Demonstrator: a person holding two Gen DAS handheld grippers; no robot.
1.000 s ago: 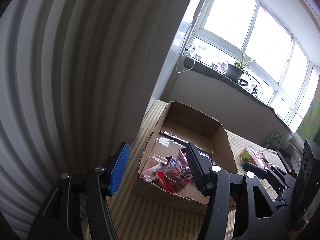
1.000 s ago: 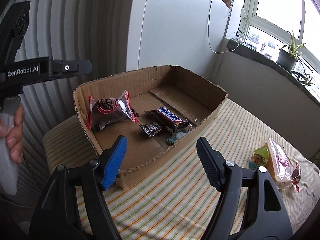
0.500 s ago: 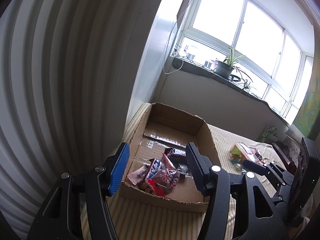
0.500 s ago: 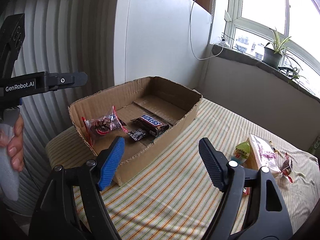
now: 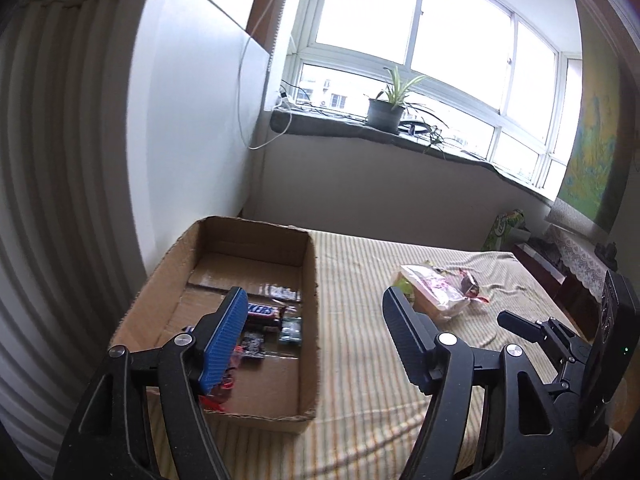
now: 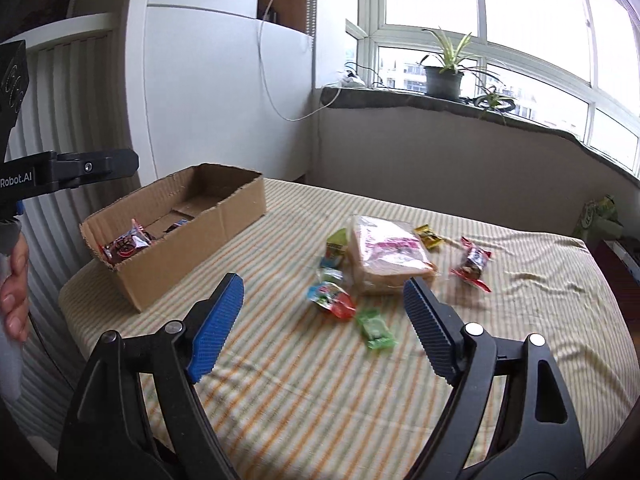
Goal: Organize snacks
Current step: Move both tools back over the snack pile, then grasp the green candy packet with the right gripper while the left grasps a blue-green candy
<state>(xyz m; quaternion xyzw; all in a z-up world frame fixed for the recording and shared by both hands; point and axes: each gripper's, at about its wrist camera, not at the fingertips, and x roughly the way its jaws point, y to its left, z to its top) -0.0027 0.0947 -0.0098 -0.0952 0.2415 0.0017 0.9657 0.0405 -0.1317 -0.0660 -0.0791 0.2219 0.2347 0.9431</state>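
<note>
a potted plant point(image 6: 443, 70) stands on the windowsill point(image 6: 440, 102) far beyond both tongs, with a white cable point(image 6: 280, 92) hanging down the wall to its left. a striped cloth point(image 6: 320, 380) covers the surface under everything.

the left gripper point(image 5: 312, 336) has its jaws apart and opening, with nothing between them. its blue left finger point(image 5: 224, 340) overlaps the cardboard box point(image 5: 308, 300), whose right wall runs up between the two fingers. inside the box, just behind that blue finger, lie a snickers bar point(image 5: 262, 312) and a few small dark and red wrappers, partly hidden by the finger. beyond the black right finger, a little to its right, lies the bagged sandwich point(image 5: 436, 290) on the cloth.

the right gripper point(image 6: 320, 320) also has its jaws apart and opening, empty. right between its fingertips and just ahead lie the loose snacks: a red and blue jelly cup point(image 6: 332, 298), a green packet point(image 6: 376, 328), the bagged sandwich point(image 6: 386, 258) behind them, a yellow packet point(image 6: 428, 236) and a red-ended wrapper point(image 6: 472, 264) further right. nothing blocks the way to them. the box point(image 6: 180, 240) sits well to the left of this gripper, holding a red snack bag point(image 6: 126, 242). at the far left edge the other gripper's body and a person's hand point(image 6: 16, 288) show.
</note>
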